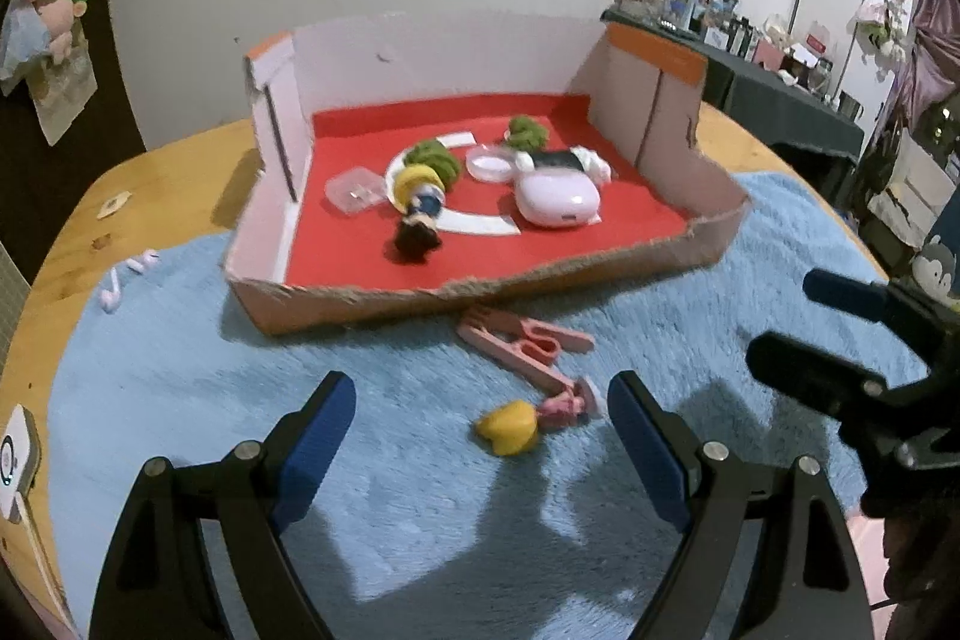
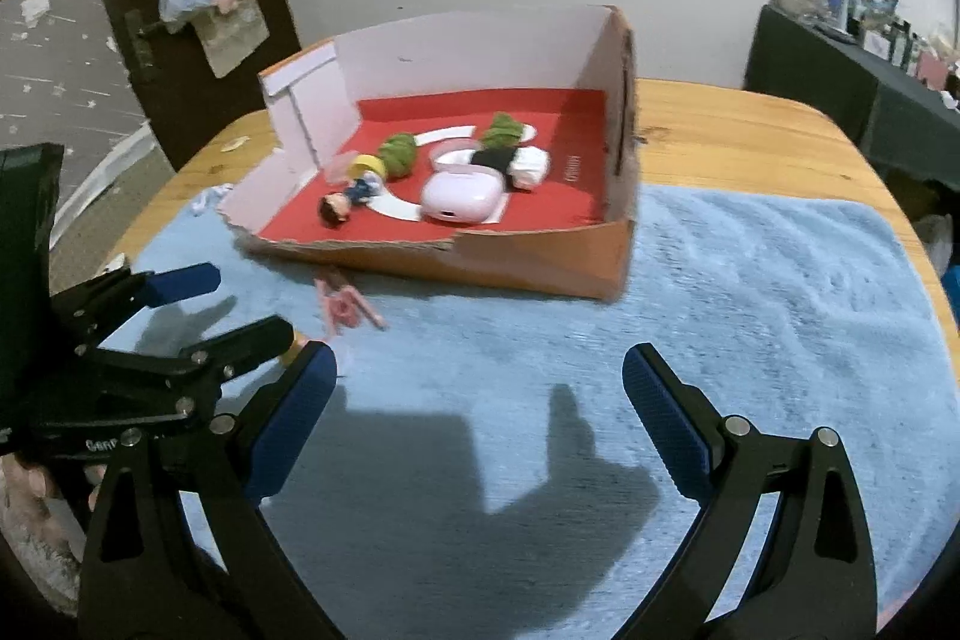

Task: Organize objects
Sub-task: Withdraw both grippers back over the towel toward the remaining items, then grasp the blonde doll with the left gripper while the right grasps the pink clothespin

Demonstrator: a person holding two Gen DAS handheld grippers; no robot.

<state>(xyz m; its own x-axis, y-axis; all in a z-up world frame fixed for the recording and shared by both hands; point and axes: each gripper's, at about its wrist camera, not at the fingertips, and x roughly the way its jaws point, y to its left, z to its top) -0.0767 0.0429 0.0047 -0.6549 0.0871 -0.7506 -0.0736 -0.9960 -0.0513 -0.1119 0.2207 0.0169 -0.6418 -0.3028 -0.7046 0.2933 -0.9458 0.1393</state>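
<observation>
Two tongs are hanging over the blue mat (image 1: 180,400), both released and gripping nothing. The left tongs (image 1: 480,436) are standing wide, their blue pads (image 1: 318,436) flanking a small figure with a yellow head (image 1: 510,433) that is lying on its side on the mat, nearer the right pad than the left and not touching either. The right tongs (image 2: 480,418) are spread over bare mat to the right, with nothing between them.

The step in hand is probably picking up this figure to put it in the cardboard box (image 1: 372,304). To do it well, the left tongs should be shifting a little right so the figure is sitting centred, then sinking until the pads are bracketing its body rather than the rounded head, which may slip. The deep pile may be hiding the lower edge, so the pads should be pressing lightly into it.

Just beyond the figure a pink clothes peg (image 1: 528,340) is lying, its near end touching or almost touching the figure; closing too far forward would be catching it too.

The box's torn near wall is low, giving an easy way in, while its far and side walls are standing tall. Inside, the near left corner of the red floor is looking freest. Two white earbuds (image 1: 120,280) are lying far left at the mat's edge, well apart, near the worktop (image 1: 168,184) rim.
</observation>
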